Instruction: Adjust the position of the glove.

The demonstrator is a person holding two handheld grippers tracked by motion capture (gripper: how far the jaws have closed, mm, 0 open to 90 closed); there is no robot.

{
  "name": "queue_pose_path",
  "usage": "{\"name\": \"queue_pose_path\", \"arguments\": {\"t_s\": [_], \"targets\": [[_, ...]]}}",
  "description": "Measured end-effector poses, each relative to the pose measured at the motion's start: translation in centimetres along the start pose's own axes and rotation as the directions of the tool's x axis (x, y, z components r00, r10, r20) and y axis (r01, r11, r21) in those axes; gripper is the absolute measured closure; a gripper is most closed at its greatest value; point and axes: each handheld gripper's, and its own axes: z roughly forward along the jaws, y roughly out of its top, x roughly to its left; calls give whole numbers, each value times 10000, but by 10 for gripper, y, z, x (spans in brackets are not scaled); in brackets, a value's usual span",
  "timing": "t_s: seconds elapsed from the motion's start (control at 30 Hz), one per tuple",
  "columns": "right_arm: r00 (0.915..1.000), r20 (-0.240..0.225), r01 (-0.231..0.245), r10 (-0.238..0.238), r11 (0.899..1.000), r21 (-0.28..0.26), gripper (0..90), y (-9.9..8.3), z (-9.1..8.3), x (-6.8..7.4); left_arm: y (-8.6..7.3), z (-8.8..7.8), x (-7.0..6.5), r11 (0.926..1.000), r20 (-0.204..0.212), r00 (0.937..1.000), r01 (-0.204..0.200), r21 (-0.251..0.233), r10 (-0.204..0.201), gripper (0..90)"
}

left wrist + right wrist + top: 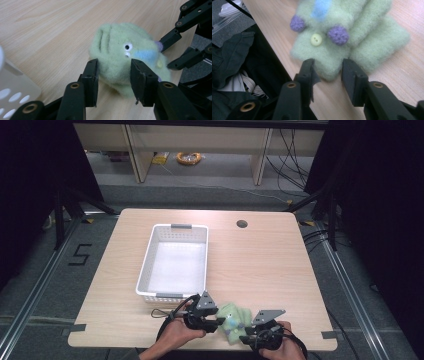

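A light green plush toy (234,320) with purple knobs, a blue patch and a yellow button lies near the table's front edge. In the left gripper view the toy (120,55) fills the gap between the jaws of my left gripper (113,75), and both pads press its sides. My left gripper (220,321) comes at it from the left. My right gripper (328,71) stands open at the toy's near edge (352,37), a corner of felt between its tips without being squeezed. The right gripper (245,338) sits at the toy's front right.
A white perforated basket (145,265) with nothing in it stands just behind the hands, left of centre; its corner (15,92) is close to my left gripper. A round cable hole (242,224) lies at the back. The table's front edge (279,57) runs right beside the toy.
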Motion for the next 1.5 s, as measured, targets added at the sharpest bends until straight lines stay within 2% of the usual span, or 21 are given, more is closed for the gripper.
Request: {"name": "queue_pose_path", "arguments": {"t_s": [0.03,0.07,0.17,0.2,0.23,0.27,0.3,0.33,0.37,0.4,0.5,0.53,0.63,0.7,0.73,0.87,1.07,1.2,1.23,1.27,1.5], "targets": [[9998,-84,-151,152,9998,147,692,0,0,1,-1,1,0,10000,-21,10000,-81,4,81,625],[9998,25,220,-220,9997,-109,725,0,2,-2,-2,2,0,9999,-94,9999,-143,44,143,644],[9999,-97,-73,74,9999,156,812,0,0,2,-4,2,-2,10000,-249,9997,-15,58,16,712],[9991,122,414,-413,9990,-164,833,0,2,-1,-3,1,-2,9996,-233,9993,-279,94,281,735],[9978,259,611,-606,9980,-186,850,0,2,0,-4,1,-5,10000,-296,9995,-70,42,71,751],[9988,147,478,-476,9987,-162,861,1,0,3,-3,0,-5,9994,-348,9988,-351,79,354,766],[9952,225,954,-948,9951,-247,867,1,1,1,-3,-1,-5,9993,-426,9984,-363,66,366,775],[9977,87,673,-673,9977,-31,871,2,-4,3,-3,-3,-8,9998,-384,9990,-222,-11,221,782],[9978,125,650,-649,9978,-99,874,2,-5,4,-1,-5,-7,9990,-373,9983,-453,-53,451,787],[9958,187,905,-901,9955,-267,875,2,-7,2,-1,-8,-9,9998,-307,9994,-165,-146,161,788],[9953,285,944,-929,9941,-541,877,5,-18,-1,1,-17,-12,9986,-218,9995,-236,-482,226,790],[9941,422,1022,-995,9925,-670,878,6,-22,-3,1,-19,-16,9977,-94,9999,95,-678,-102,789],[9916,780,1083,-1029,9918,-685,879,11,-35,-10,-1,-23,-26,9953,128,9996,258,-938,-247,789],[9882,970,1258,-1184,9893,-738,880,14,-38,-17,-3,-22,-30,9930,338,9978,598,-1019,-567,788],[9881,980,1256,-1185,9896,-695,881,17,-40,-20,-3,-21,-30,9954,323,9984,483,-822,-458,788],[9869,1073,1272,-1202,9900,-609,881,27,-35,-30,-6,-14,-34,9879,644,9921,1139,-1049,-1075,788],[9777,1198,1757,-1725,9843,-168,881,43,-27,-43,-9,-9,-34,9856,629,9904,1297,-1086,-1234,851],[9799,803,1837,-1828,9830,-46,880,46,-19,-45,-12,-6,-33,9852,766,9874,1450,-910,-1382,836],[9774,759,1972,-1973,9803,87,881,46,-18,-44,-12,-6,-32,9837,742,9858,1567,-886,-1504,832],[9659,787,2467,-2466,9691,92,880,46,-15,-45,-12,-7,-31,9853,719,9874,1468,-872,-1407,829],[9720,681,2238,-2247,9744,210,838,42,-11,-49,-12,-11,-22,9798,62,9889,1482,-1343,-1487,688]]}}
